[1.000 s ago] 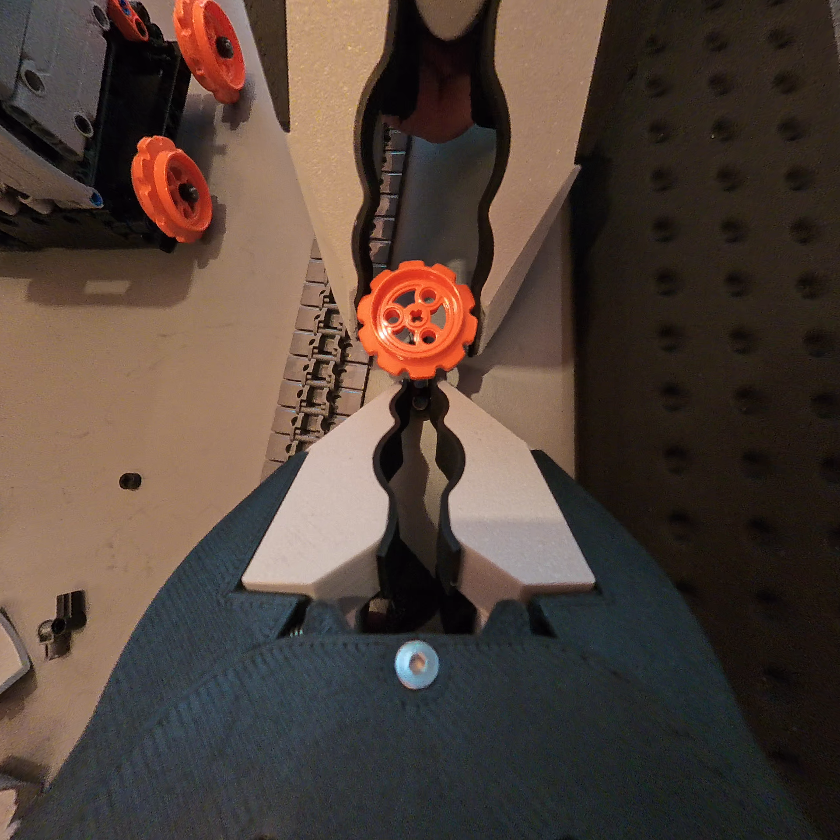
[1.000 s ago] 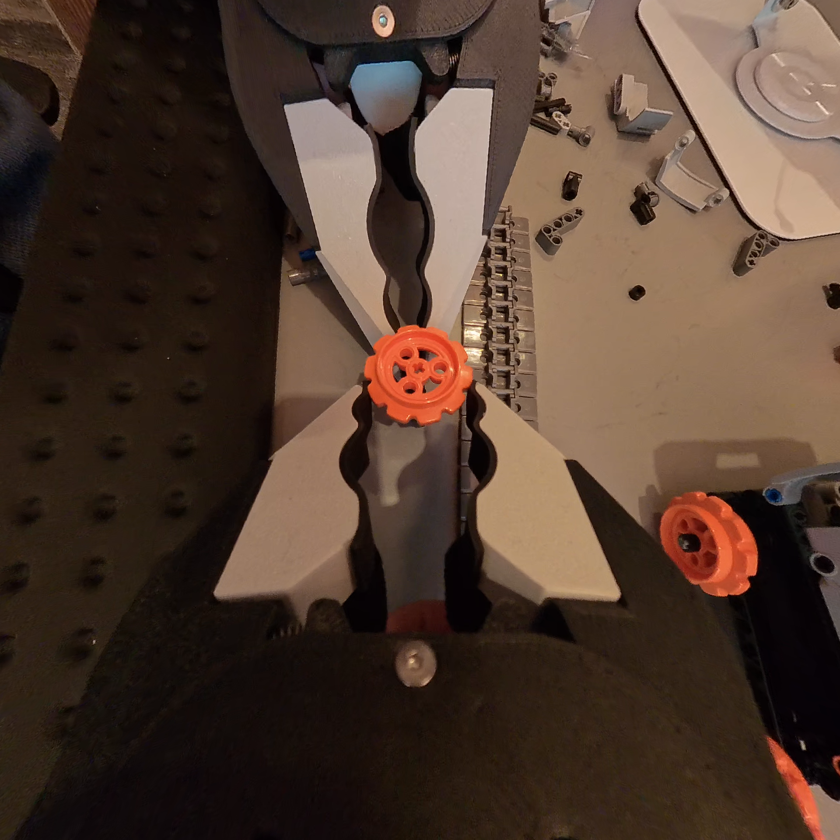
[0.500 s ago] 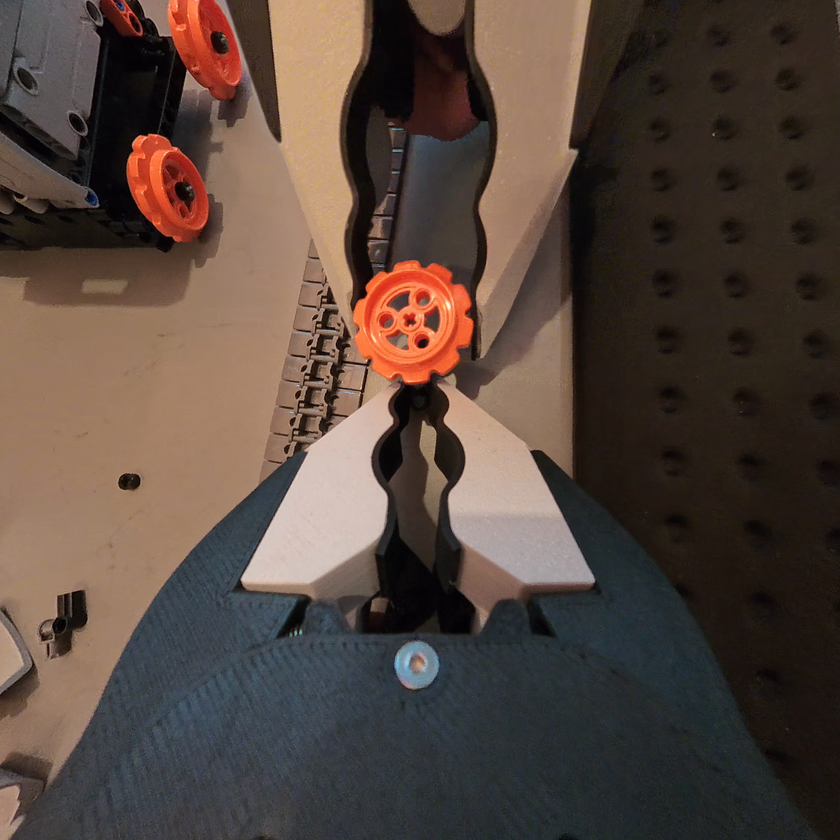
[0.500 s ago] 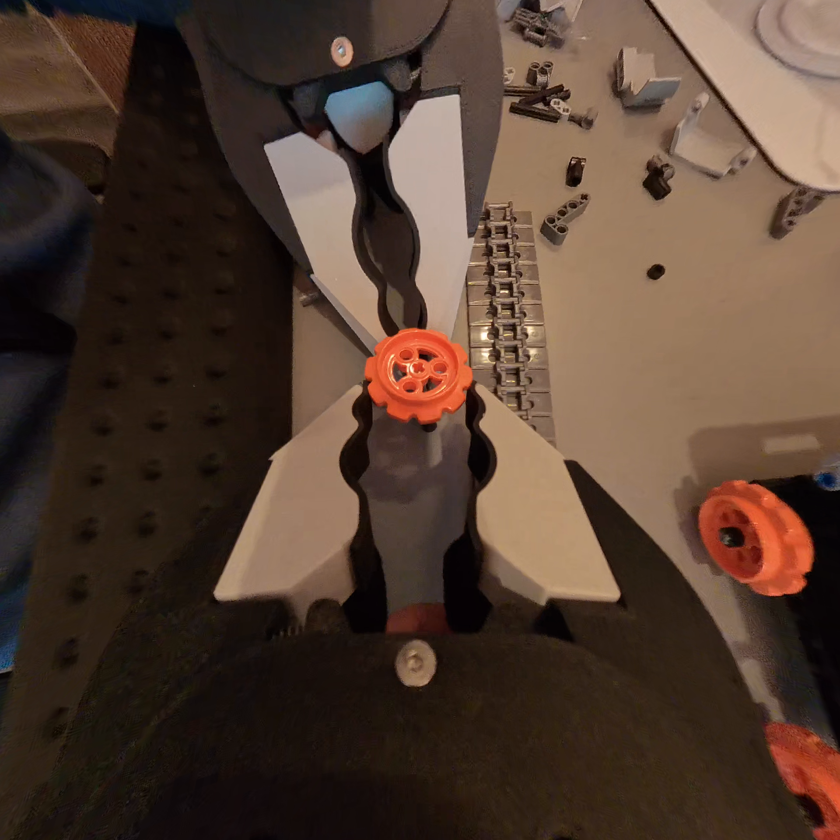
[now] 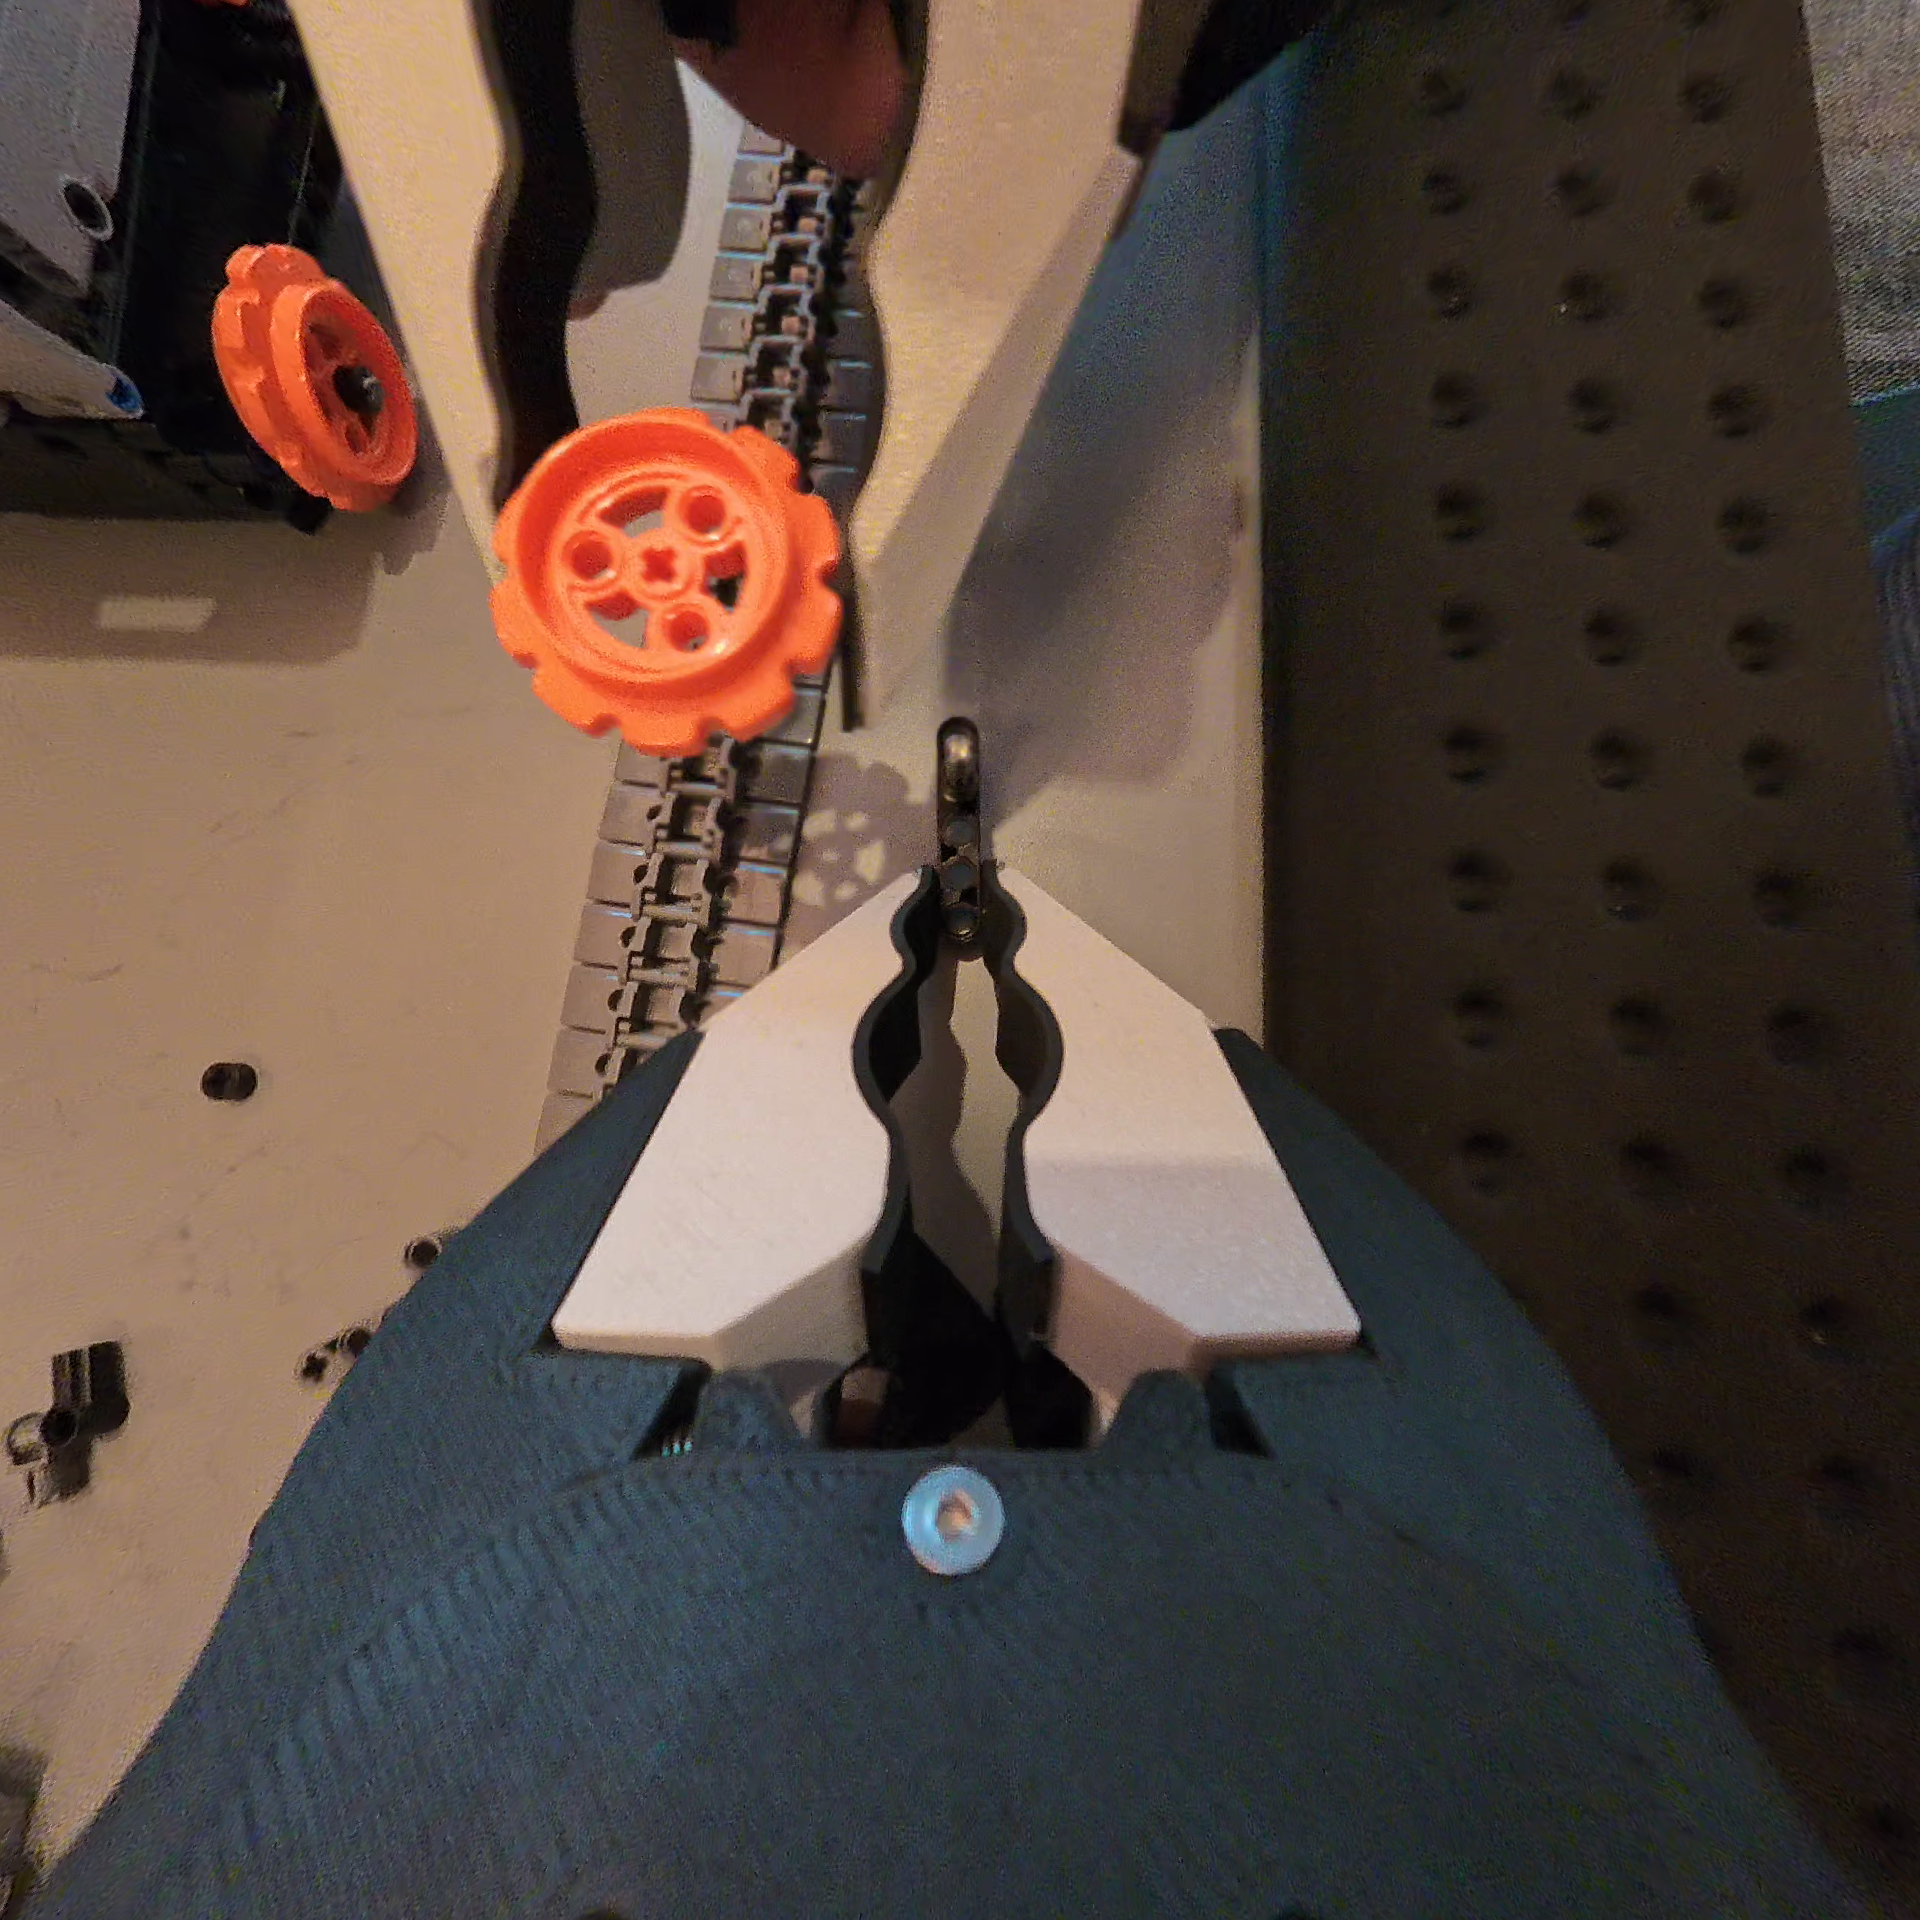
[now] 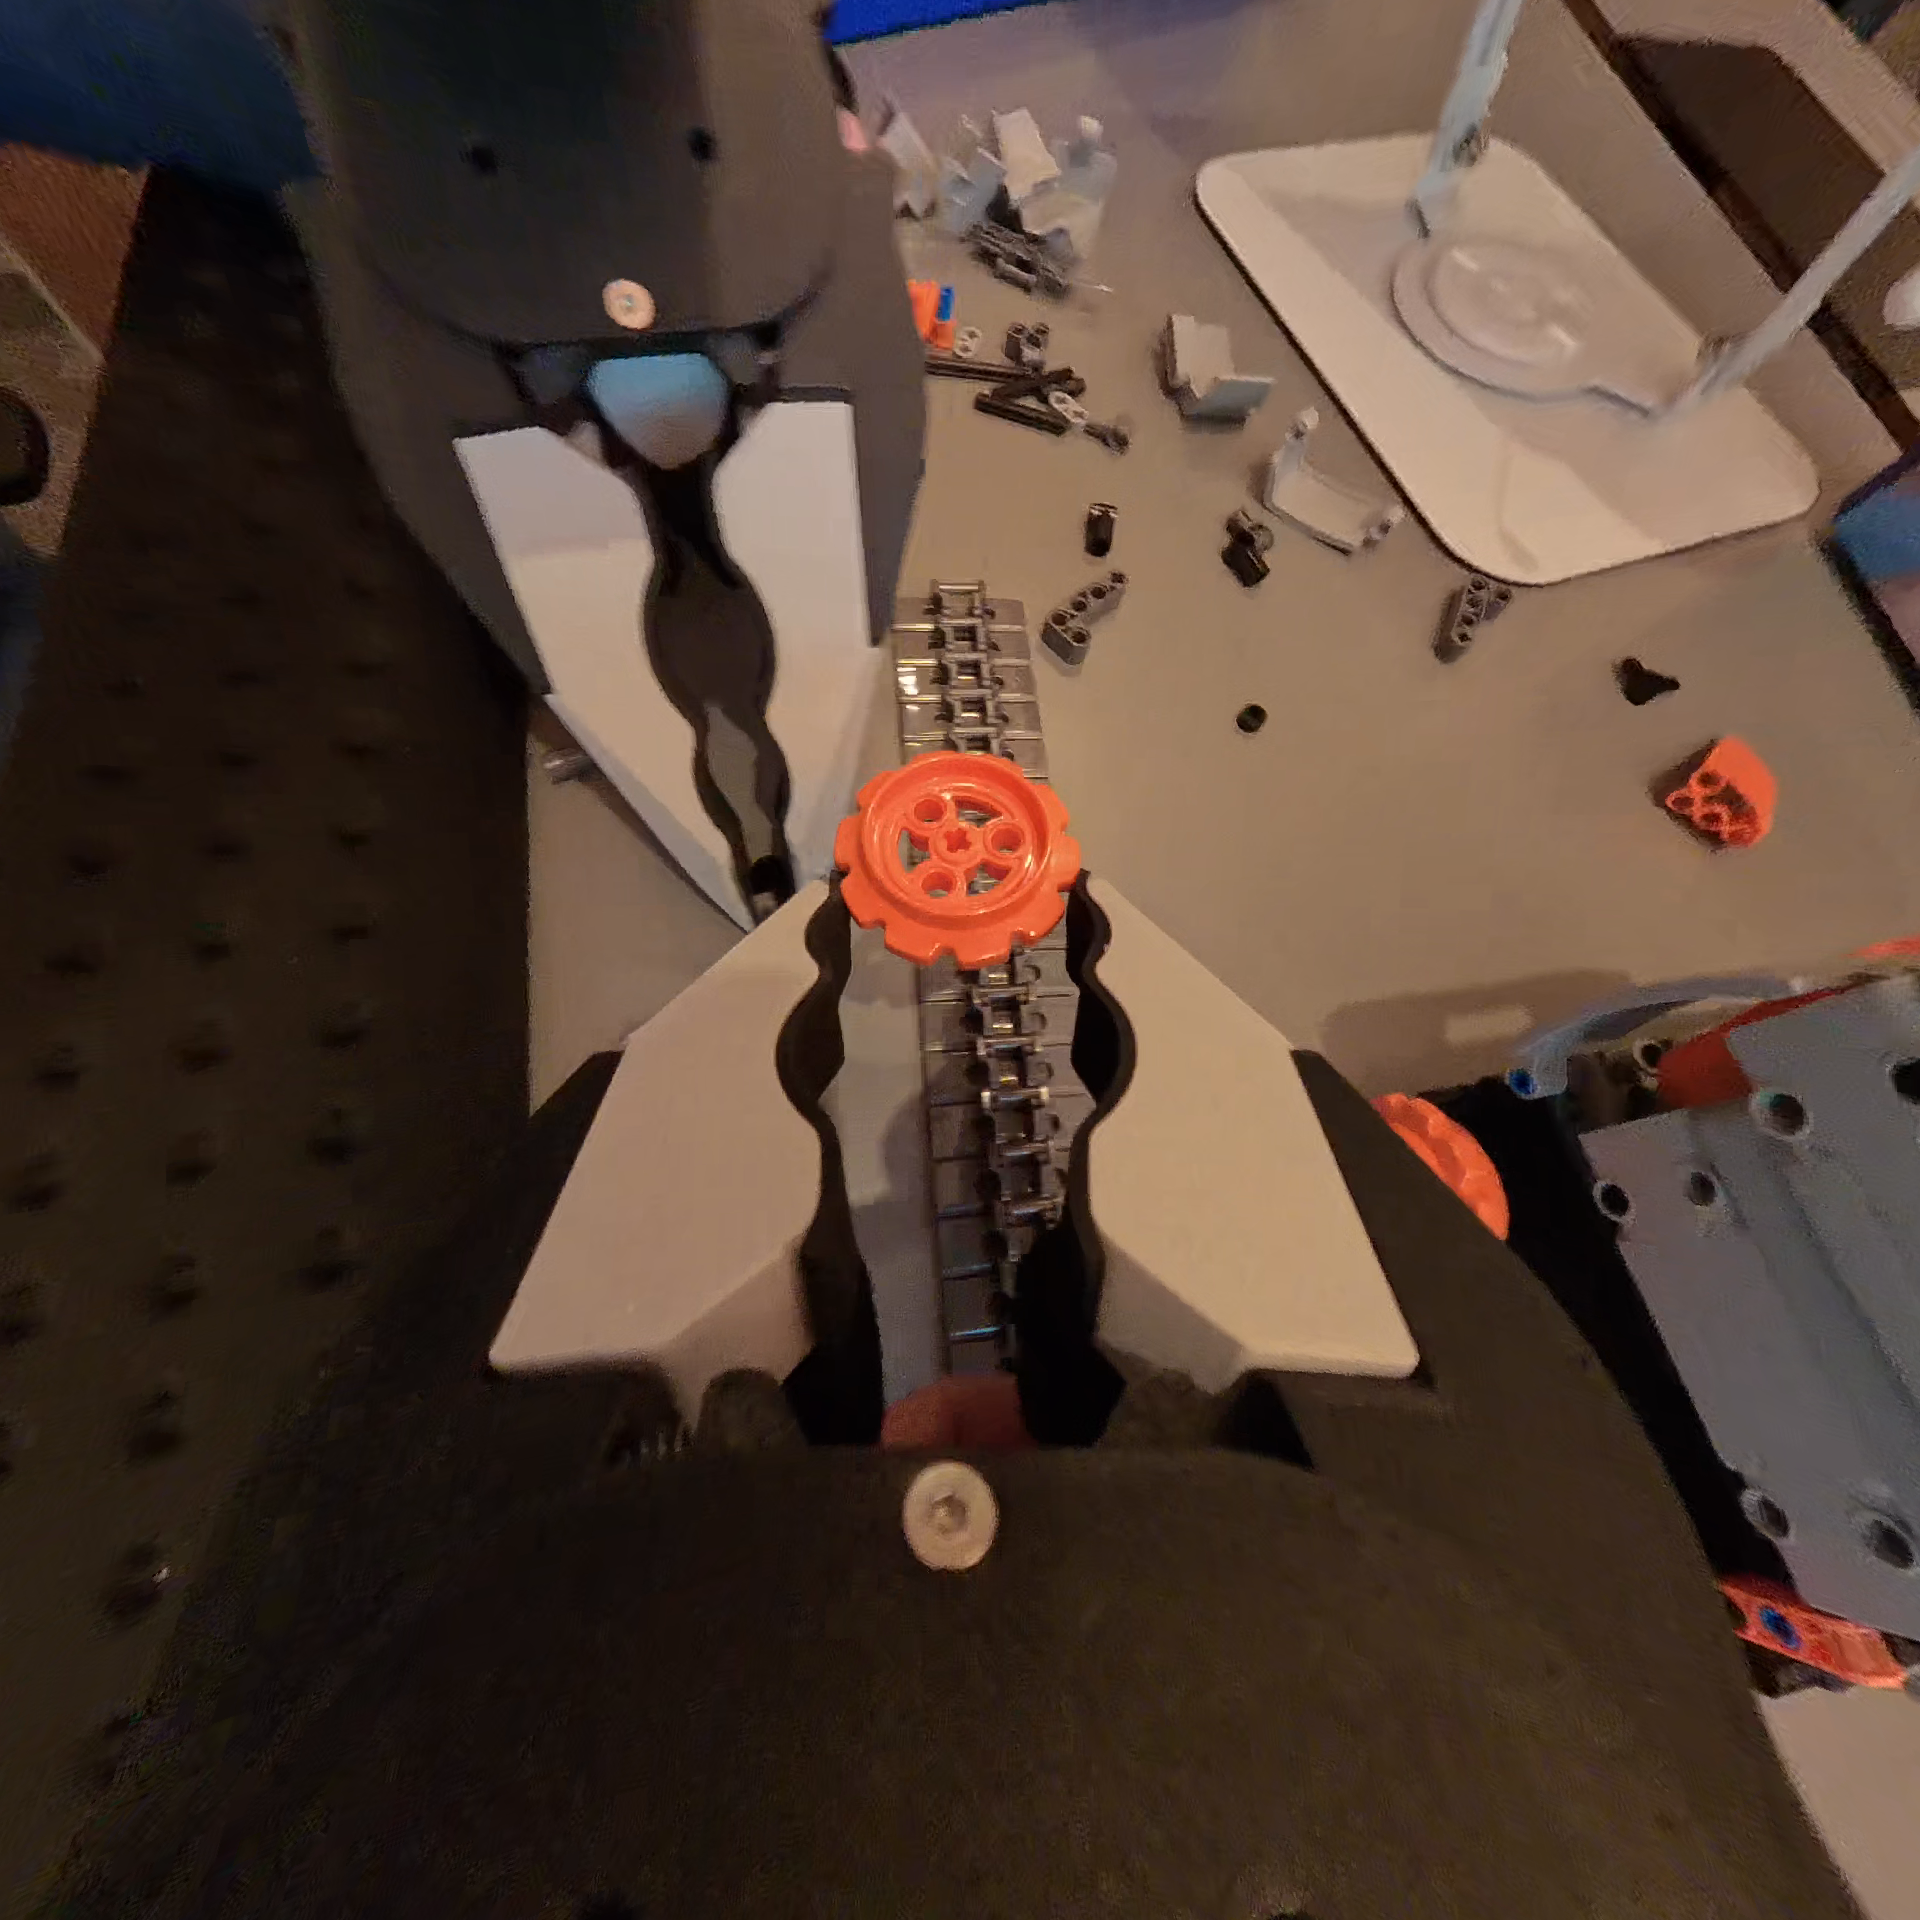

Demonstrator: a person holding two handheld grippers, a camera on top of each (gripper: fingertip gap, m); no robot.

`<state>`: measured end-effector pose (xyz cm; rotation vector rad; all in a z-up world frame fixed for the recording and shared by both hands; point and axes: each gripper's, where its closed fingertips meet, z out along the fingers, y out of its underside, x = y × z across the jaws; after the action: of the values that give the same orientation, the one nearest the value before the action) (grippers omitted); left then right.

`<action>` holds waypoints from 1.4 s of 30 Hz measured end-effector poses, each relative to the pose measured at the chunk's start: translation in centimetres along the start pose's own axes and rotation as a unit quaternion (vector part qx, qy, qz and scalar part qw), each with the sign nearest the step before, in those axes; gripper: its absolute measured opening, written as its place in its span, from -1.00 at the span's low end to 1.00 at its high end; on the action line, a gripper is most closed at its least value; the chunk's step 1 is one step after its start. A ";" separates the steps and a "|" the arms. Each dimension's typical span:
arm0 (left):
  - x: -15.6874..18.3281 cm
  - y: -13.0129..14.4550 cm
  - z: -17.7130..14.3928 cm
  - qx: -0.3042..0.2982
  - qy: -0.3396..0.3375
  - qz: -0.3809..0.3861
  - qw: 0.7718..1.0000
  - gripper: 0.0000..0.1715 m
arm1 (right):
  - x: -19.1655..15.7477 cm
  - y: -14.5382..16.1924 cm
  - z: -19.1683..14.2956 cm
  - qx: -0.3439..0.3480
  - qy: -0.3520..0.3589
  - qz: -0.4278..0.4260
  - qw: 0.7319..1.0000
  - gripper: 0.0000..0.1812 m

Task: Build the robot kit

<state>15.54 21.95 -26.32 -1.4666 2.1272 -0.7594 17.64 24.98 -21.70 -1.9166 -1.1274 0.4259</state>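
My right gripper (image 6: 956,891) is shut on an orange toothed wheel (image 6: 956,857), gripped by its rim and held above a grey track chain (image 6: 966,675). My left gripper (image 5: 958,883) is shut on a short black pin (image 5: 958,821) that sticks out past its fingertips. In the left wrist view the wheel (image 5: 665,582) sits up and left of the pin, clear of it. In the right wrist view the left gripper (image 6: 764,883) is just left of the wheel, its pin tip (image 6: 766,871) barely showing.
The track chain (image 5: 686,914) lies on the grey table. A black and grey model with an orange wheel (image 5: 312,379) stands at the left. A dark studded mat (image 5: 1610,935) borders the table. A white base with a stand (image 6: 1351,312), loose parts (image 6: 1039,384) and an orange block (image 6: 1714,800) lie beyond. Across from one pair of fingers to the other is roughly 6 cm.
The wheel sat right at the left gripper's tips, hiding the pin. Now the grippers have drawn apart: the right one carries the wheel sideways and the bare pin shows in the left one.
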 end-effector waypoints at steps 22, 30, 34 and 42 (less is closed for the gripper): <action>-8.5 6.3 -9.6 -0.041 -0.164 -0.088 0.982 -0.61 | 5.5 2.4 5.4 -0.161 0.032 0.100 0.981 -0.50; -9.9 8.3 -12.4 -0.064 -0.200 -0.098 0.973 -0.69 | 4.6 0.7 2.2 -0.118 0.032 0.056 0.991 -0.52; -8.4 8.9 -13.4 -0.068 -0.182 -0.092 0.977 -0.72 | 1.3 -0.3 0.7 -0.089 -0.016 0.007 0.996 -0.60; -3.2 8.3 -8.9 -0.065 -0.093 -0.083 0.990 -0.75 | -1.5 0.2 1.2 -0.068 -0.046 -0.018 0.996 -0.69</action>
<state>5.16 28.97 -24.92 -1.7277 1.9652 -0.5250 16.14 24.25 -22.79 -2.0077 -1.2780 0.4321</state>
